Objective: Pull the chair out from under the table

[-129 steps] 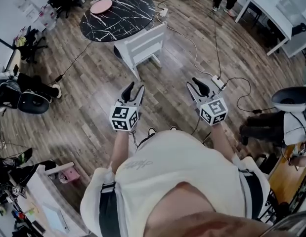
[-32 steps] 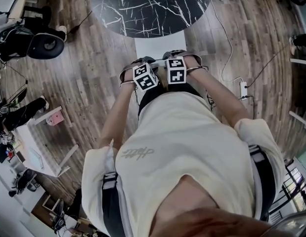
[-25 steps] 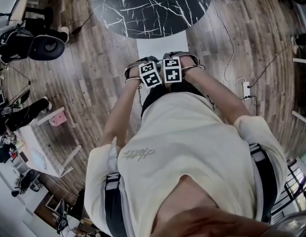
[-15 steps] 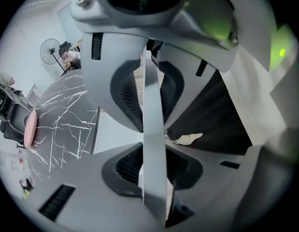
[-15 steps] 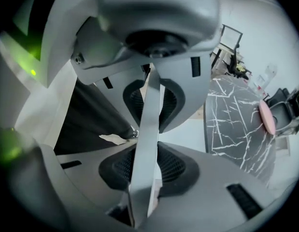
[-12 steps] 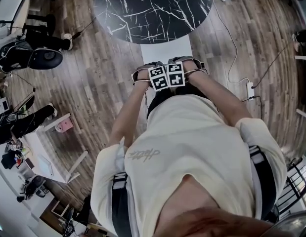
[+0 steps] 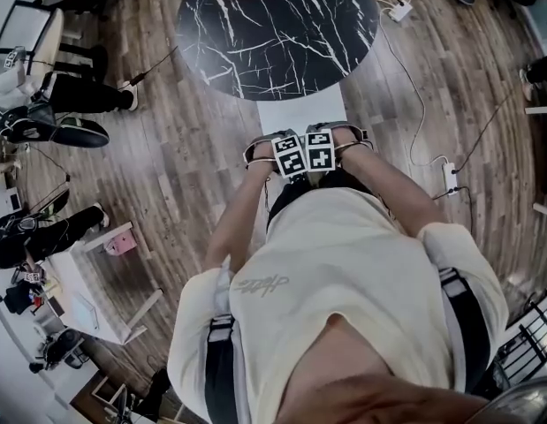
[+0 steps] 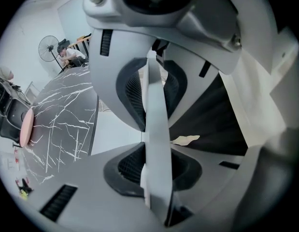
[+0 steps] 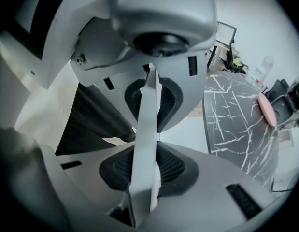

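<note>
White chair (image 7: pixel 301 111) backrest is clamped by left gripper (image 8: pixel 155 144) and right gripper (image 9: pixel 145 144), jaws just closed onto it. Ahead of them, seat is judged partly under marble tabletop (image 7: pixel 273 34); pull-out remains.

Left gripper (image 8: pixel 154 137) and right gripper (image 9: pixel 147 139) were apart in mid-room before; now their jaws have just been closing on the chair (image 7: pixel 301 113) back.

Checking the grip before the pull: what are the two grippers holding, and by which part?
The left gripper and right gripper, jaws having just closed, each clamp the chair by the top edge of its backrest.
</note>
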The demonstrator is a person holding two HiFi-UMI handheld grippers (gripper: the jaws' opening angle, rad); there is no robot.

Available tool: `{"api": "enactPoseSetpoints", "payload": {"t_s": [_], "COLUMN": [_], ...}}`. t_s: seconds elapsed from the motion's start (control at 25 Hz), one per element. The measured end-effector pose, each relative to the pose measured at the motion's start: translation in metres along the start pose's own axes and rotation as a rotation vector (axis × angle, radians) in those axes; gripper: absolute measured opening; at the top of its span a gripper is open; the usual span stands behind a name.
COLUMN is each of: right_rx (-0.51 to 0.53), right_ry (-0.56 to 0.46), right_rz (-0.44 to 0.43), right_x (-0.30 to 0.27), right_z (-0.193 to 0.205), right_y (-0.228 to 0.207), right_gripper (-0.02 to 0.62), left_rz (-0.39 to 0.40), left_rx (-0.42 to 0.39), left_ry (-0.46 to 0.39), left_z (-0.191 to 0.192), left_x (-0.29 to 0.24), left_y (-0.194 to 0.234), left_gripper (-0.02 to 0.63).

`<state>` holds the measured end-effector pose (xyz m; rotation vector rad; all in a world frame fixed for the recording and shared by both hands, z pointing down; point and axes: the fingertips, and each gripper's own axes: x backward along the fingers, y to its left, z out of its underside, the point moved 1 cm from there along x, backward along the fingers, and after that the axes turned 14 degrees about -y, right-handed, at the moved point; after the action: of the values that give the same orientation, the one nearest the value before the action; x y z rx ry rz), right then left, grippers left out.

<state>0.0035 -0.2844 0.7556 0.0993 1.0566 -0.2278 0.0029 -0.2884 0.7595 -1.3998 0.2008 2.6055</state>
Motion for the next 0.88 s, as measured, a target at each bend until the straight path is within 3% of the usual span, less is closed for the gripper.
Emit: {"api": "enactPoseSetpoints", "payload": {"t_s": [0.88], "right_rx": [0.025], "right_ry": [0.008], "right_rz": [-0.067], "right_x": [0.006], "right_z": [0.006], "right_y": [0.064], "right_gripper": [0.091], "left_rz": [0.007], "left_rx": [0.064], "left_ry": [-0.002], "left_z": [-0.007], "left_x": [-0.003], "left_y": [-0.064], "left_gripper": [0.091]}}
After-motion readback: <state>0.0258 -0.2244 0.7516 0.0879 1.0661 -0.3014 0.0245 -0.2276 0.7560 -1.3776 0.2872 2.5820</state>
